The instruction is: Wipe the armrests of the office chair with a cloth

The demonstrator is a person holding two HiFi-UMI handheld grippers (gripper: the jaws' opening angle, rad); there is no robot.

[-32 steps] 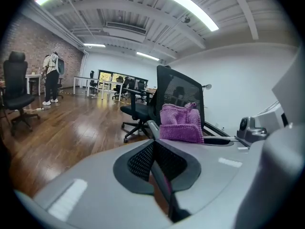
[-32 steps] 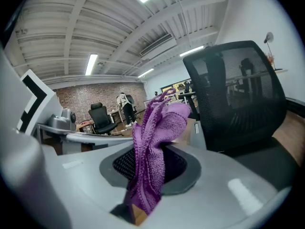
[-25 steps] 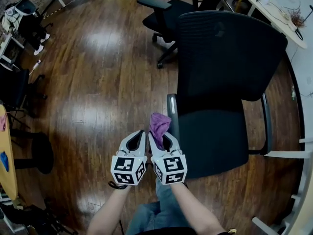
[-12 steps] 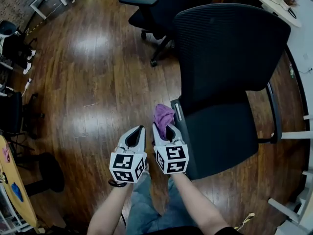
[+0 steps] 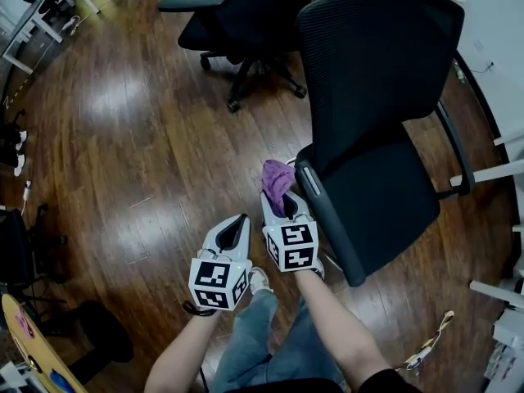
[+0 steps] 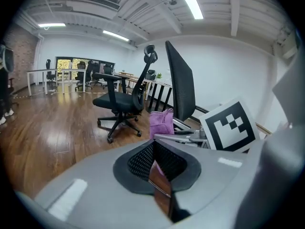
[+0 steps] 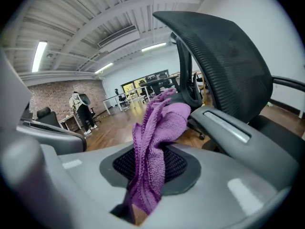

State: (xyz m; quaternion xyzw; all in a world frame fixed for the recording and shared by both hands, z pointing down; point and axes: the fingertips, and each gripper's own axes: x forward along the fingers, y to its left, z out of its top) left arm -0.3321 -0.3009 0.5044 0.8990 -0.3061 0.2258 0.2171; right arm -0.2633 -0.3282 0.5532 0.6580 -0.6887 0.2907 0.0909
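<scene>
The right tool (image 5: 281,203) pinches the purple cloth (image 5: 276,178) tight, just beside the end of the near armrest (image 5: 326,215) of the office chair (image 5: 385,72). The left tool (image 5: 235,222) is pressed together and holds nothing. A hard push might make the chair turn away. The armrest is thin, so the cloth could slip off its edge. The floor (image 5: 147,137) on the left leaves lots of room.

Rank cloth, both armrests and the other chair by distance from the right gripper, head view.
1. Purple cloth, clamped by the right gripper.
2. Near armrest, beside it.
3. Far armrest, across the seat.
4. Other chair, top left.
</scene>
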